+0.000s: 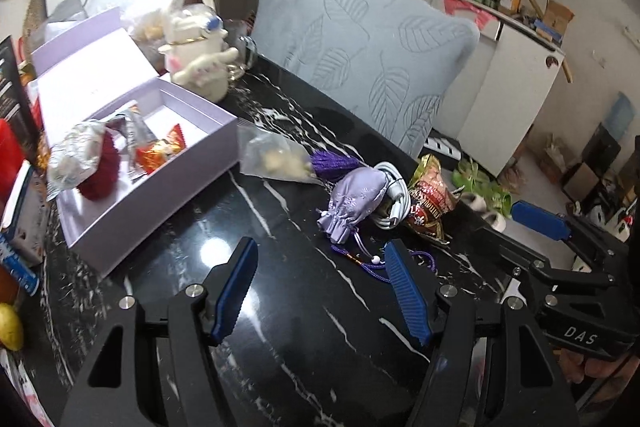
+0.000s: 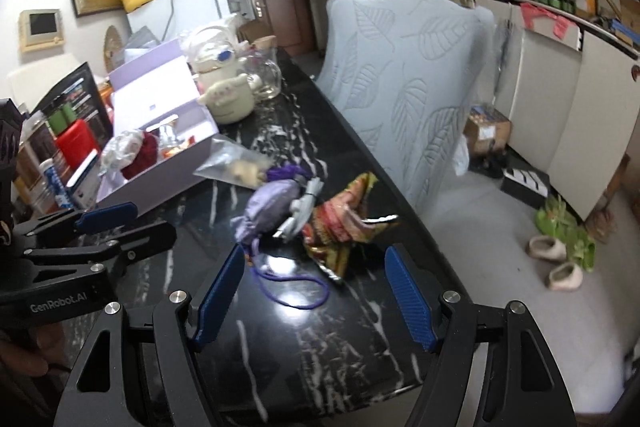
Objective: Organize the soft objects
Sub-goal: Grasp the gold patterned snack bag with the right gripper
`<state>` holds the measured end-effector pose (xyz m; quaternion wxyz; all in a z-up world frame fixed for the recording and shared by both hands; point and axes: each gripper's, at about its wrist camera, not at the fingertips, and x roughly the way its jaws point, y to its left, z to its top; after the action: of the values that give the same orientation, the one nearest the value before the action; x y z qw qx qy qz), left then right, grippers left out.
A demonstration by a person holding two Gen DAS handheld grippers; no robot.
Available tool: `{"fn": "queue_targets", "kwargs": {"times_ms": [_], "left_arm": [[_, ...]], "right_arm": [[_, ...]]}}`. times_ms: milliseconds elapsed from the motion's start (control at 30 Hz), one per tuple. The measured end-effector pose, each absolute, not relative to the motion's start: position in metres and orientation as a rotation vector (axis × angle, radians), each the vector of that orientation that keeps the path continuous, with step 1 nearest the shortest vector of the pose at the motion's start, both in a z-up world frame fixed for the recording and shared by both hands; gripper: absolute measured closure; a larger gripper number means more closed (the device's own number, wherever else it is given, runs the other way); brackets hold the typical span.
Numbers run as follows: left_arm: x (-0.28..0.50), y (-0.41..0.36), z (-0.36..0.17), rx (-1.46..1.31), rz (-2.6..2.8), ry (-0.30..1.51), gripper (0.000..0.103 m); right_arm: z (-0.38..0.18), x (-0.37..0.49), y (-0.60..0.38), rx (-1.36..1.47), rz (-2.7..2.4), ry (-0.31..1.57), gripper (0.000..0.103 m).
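Note:
A lilac drawstring pouch with a purple cord lies on the black marble table. Beside it are a coiled white cable and a red-gold snack bag. A purple tassel and a clear bag of pale pieces lie behind the pouch. An open lilac box holds a dark red soft ball and wrappers. My left gripper stands open just short of the pouch. My right gripper is open over the cord.
A cream plush toy and a glass jug stand behind the box. A large pale blue leaf-patterned cushion leans at the table's far edge. Books and boxes crowd the left side. Slippers lie on the floor.

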<state>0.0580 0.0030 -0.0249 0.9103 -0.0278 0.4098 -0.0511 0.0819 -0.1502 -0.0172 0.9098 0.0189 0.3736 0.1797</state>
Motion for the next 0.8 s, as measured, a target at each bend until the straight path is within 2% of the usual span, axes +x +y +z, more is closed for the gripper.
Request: {"fn": "queue_targets", "kwargs": {"times_ms": [800], "left_arm": [[0.141, -0.023, -0.068, -0.004, -0.194, 0.920, 0.037]], "right_arm": [[-0.059, 0.145, -0.176, 0.117, 0.358, 0.879, 0.029]]}}
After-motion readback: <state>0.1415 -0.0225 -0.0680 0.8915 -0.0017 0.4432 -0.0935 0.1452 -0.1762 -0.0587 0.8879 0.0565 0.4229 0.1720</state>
